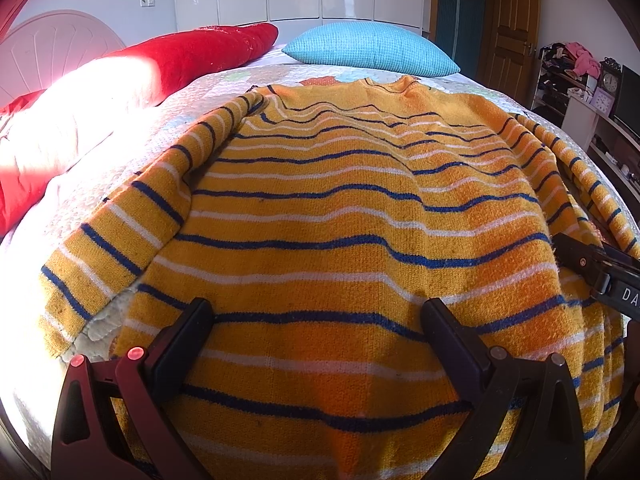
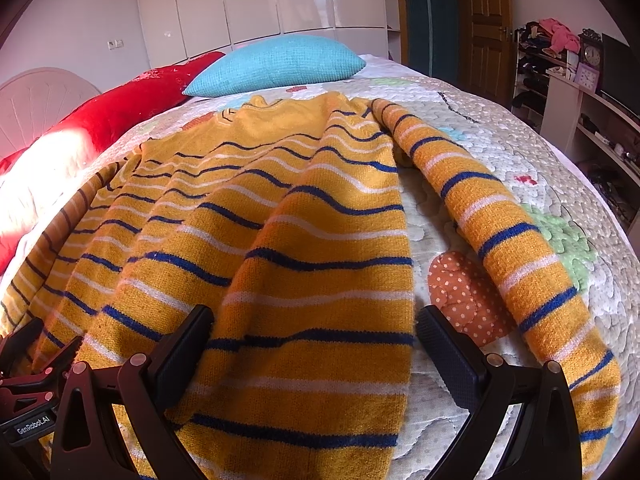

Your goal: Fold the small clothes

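Observation:
An orange-yellow sweater [image 1: 320, 200] with blue and white stripes lies spread flat on the quilted bed cover [image 1: 120, 148], collar at the far end. Its left sleeve [image 1: 120, 240] angles out to the left. My left gripper [image 1: 318, 316] is open over the hem, fingers wide apart on the knit. In the right wrist view the sweater [image 2: 240, 240] shows its right side edge, and the right sleeve [image 2: 500, 248] curves along the quilt [image 2: 520, 152]. My right gripper [image 2: 316, 328] is open, straddling that side edge near the hem. Nothing is clamped in either.
A turquoise pillow [image 1: 372, 50] and a red blanket [image 1: 180, 60] lie at the far end of the bed. A pale headboard [image 1: 52, 48] stands at the left. Shelves with clocks and clothes [image 1: 600, 80] and a wooden door [image 1: 512, 32] are at the right.

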